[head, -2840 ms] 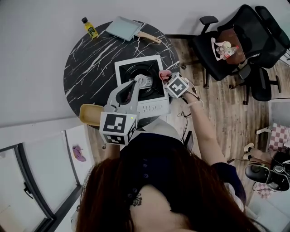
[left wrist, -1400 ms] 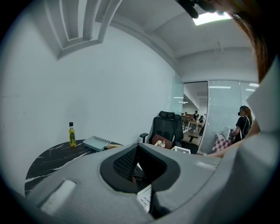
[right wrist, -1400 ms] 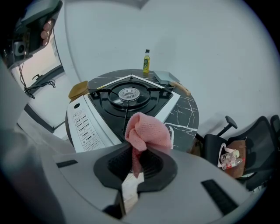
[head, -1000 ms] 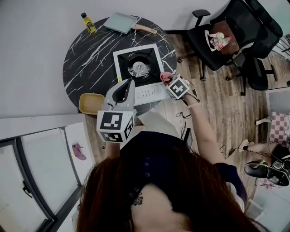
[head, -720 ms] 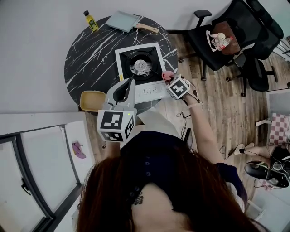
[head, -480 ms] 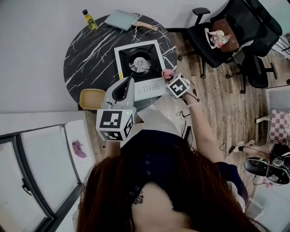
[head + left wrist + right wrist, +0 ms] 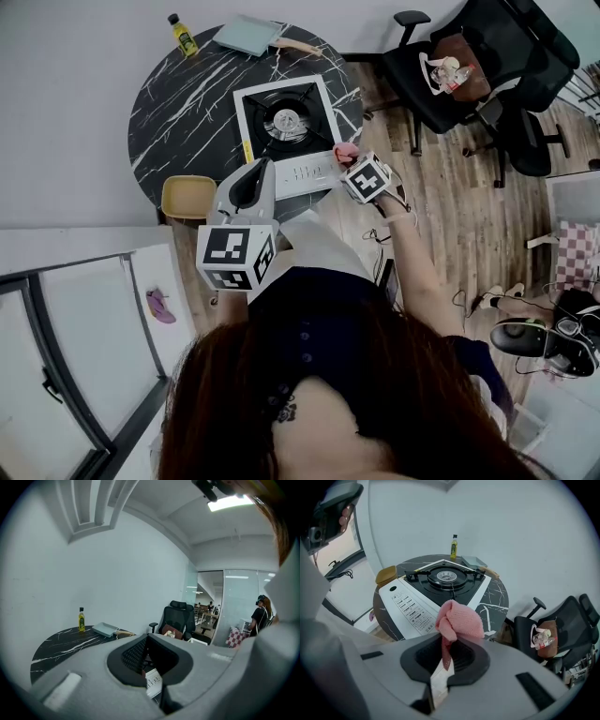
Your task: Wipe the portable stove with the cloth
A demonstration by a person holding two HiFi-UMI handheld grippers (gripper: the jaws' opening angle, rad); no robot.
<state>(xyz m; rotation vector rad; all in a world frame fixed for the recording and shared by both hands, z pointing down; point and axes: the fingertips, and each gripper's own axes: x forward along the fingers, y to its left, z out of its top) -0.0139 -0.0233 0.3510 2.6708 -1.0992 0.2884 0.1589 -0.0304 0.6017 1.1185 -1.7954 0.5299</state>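
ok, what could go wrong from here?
The right gripper pinches only a narrow fold of the cloth, so the bunch could pull free while wiping.
The stove sits at the table's near edge with the left gripper off it, so a push might shift it.

Seen from above, your long reddish-brown hair (image 7: 319,403) fills the lower frame. It falls over a dark navy top (image 7: 323,305) with a row of small buttons (image 7: 302,334) and a small pale motif (image 7: 281,412). A thin pale band (image 7: 405,214) circles your right wrist. Your left gripper (image 7: 259,167) and right gripper (image 7: 349,161) share a smooth light-grey moulded shell. Each carries a white cube printed with black square markers: the left cube (image 7: 234,255) and the right cube (image 7: 367,178). In the gripper views, black ribbed pads (image 7: 133,656) line a rounded dark opening. Dark rectangular slots (image 7: 370,656) mark the right shell, and a pale rectangular inset (image 7: 65,691) marks the left.
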